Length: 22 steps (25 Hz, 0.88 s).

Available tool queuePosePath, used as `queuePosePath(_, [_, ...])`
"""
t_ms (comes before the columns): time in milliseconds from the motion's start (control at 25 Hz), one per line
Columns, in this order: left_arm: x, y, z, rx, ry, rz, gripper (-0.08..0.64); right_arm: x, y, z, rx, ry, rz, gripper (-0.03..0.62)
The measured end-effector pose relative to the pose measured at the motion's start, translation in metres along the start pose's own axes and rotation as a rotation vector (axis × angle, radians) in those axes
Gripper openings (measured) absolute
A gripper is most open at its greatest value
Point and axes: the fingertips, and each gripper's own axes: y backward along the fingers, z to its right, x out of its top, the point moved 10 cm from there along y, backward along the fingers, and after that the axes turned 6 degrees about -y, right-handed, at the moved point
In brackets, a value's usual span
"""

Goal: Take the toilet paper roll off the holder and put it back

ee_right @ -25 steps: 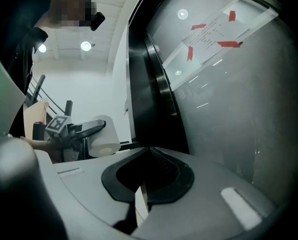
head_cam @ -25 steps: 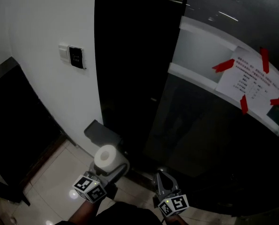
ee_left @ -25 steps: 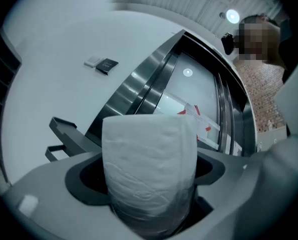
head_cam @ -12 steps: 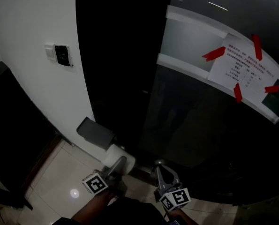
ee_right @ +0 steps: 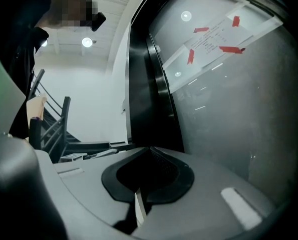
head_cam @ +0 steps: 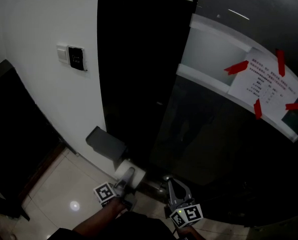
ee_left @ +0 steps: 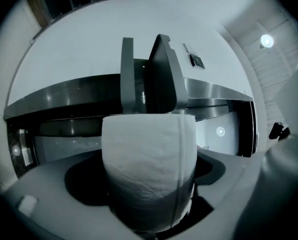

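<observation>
A white toilet paper roll [head_cam: 122, 170] [ee_left: 149, 174] sits between the jaws of my left gripper [head_cam: 129, 176], which is shut on it and holds it off the floor. The roll lies on its side, just below and right of the grey holder [head_cam: 104, 143] fixed low on the wall. In the left gripper view the holder [ee_left: 161, 76] stands right behind the roll, and the roll hides the fingertips. My right gripper [head_cam: 172, 186] hovers to the right near the dark glass, its jaws together with nothing in them.
A switch panel [head_cam: 74, 58] is mounted on the white wall [head_cam: 33, 44]. A tall black panel [head_cam: 138, 59] stands beside it. A paper notice [head_cam: 263, 86] is taped with red strips to the glass on the right. Pale floor tiles [head_cam: 53, 194] lie below.
My left gripper has sunk with the roll and rolled over, so the roll's end face no longer looks up. The roll now sits lower, under the holder. The right gripper has stayed put.
</observation>
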Motion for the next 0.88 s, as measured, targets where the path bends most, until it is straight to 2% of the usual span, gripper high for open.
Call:
queuePosePath(480, [0.019, -0.006, -0.022, 0.0, -0.027, 0.013, 0.469, 0.003, 0.002, 0.008, -0.038, -0.008, 0.007, 0.014])
queuePosePath(880, [0.034, -0.013, -0.029, -0.029, 0.013, 0.056, 0.469, 0.002, -0.007, 0.012, -0.04, -0.015, 0.017, 0.014])
